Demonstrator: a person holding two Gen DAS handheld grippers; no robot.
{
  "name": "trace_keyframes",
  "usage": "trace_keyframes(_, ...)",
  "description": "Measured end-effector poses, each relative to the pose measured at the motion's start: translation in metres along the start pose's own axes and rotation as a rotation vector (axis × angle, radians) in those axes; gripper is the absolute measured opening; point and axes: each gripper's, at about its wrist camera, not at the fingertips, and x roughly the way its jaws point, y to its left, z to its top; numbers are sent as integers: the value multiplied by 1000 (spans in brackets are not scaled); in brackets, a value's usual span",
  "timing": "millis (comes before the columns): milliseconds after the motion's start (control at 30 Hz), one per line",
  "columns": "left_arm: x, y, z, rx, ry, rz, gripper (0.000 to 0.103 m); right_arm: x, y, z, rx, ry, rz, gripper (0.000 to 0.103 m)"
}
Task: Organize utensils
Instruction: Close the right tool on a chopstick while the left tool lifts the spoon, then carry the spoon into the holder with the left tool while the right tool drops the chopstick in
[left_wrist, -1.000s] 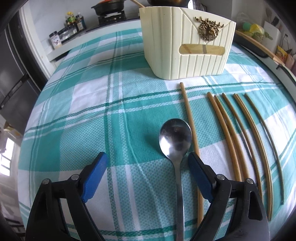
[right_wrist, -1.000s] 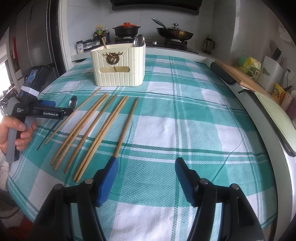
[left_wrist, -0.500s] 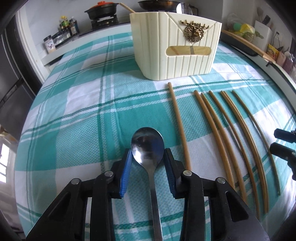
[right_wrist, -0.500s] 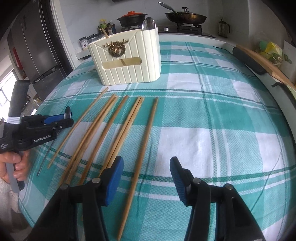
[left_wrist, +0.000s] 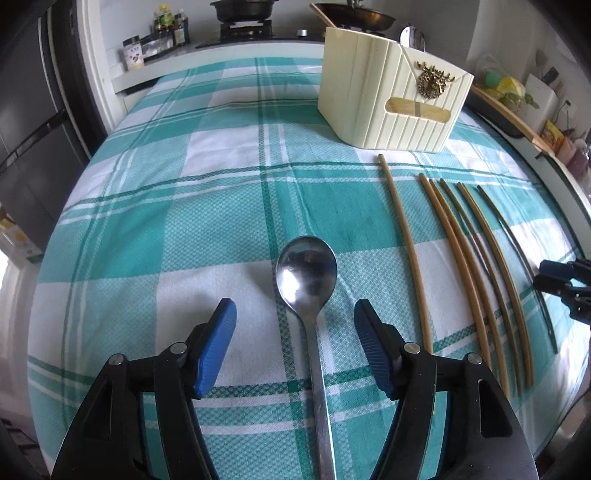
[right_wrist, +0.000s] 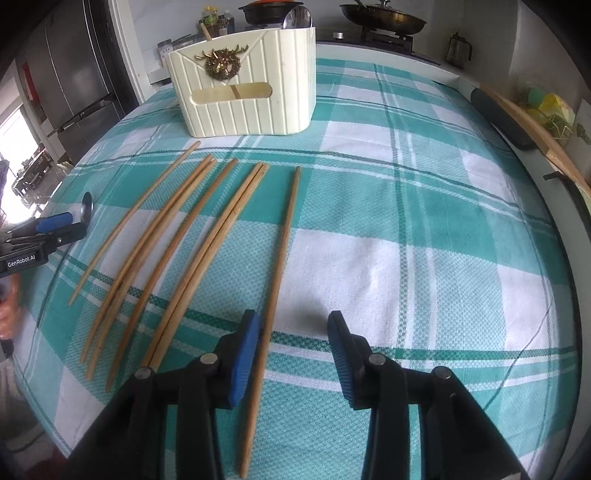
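- Left wrist view: your left gripper (left_wrist: 294, 347) has its fingers (left_wrist: 216, 350) spread wide, with the spoon (left_wrist: 308, 291) lying between them on the cloth (left_wrist: 184, 221); neither blue pad touches it.
- The spoon's bowl faces up and sits just ahead of the fingertips, and its handle runs back under the gripper, out of the bottom of the frame.
- To the right of the spoon lie the chopsticks (left_wrist: 461, 266), side by side on the cloth, tips toward the holder (left_wrist: 388, 107). The nearest one (left_wrist: 406, 251) lies apart from the rest, just beside your right-hand pad.
- The cream holder stands upright beyond the chopsticks, deer badge facing you. A second spoon (left_wrist: 413, 37) pokes up behind its rim, and something wooden stands at its left corner; it may be a chopstick, but the view is too poor to be sure.
- At the far right edge the tip of your right gripper (left_wrist: 565, 284) shows over the outermost chopstick.
- Right wrist view: at the left edge your left gripper (right_wrist: 55, 229) hovers by the spoon bowl (right_wrist: 87, 207).
- Seven chopsticks (right_wrist: 177, 243) fan across the cloth (right_wrist: 424, 240) in front of the holder (right_wrist: 247, 85).
- Your right gripper (right_wrist: 291, 343) has its fingers spread apart. The rightmost chopstick (right_wrist: 280, 251) passes just inside the left pad (right_wrist: 243, 362), between the fingers, not pinched.
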Motion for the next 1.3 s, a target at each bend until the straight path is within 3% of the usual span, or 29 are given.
trace_keyframes(233, 11, -14, 7, 10, 25, 83, 71, 30, 5, 51, -73, 51, -31, 42)
trace_keyframes(300, 12, -16, 10, 6, 22, 65, 55, 40, 5, 70, -66, 36, -41, 44)
trace_keyframes(333, 12, -17, 12, 11, 16, 62, 36, 44, 5, 77, -58, 25, -44, 42)
trace_keyframes(433, 13, -18, 16, 21, 5, 58, 35, 50, 3, 93, -29, 16, -46, 6)
trace_keyframes(467, 12, -17, 17, 18, 3, 54, 35, 49, -2, 95, 3, 12, -25, 5)
trace_keyframes(667, -38, -7, 16, -14, -112, 6, 35, -18, -16, 82, 119, -167, 115, 5)
trace_keyframes(833, -94, -5, 7, -34, -231, -32, 35, -96, 0, 60, 91, -342, 169, 5)
trace_keyframes(1033, -144, -7, -3, -52, -330, -56, 35, -165, 21, 36, 15, -518, 154, 5)
trace_keyframes(1300, -172, -12, 1, -63, -388, -89, 35, -192, 27, 27, 2, -620, 126, 5)
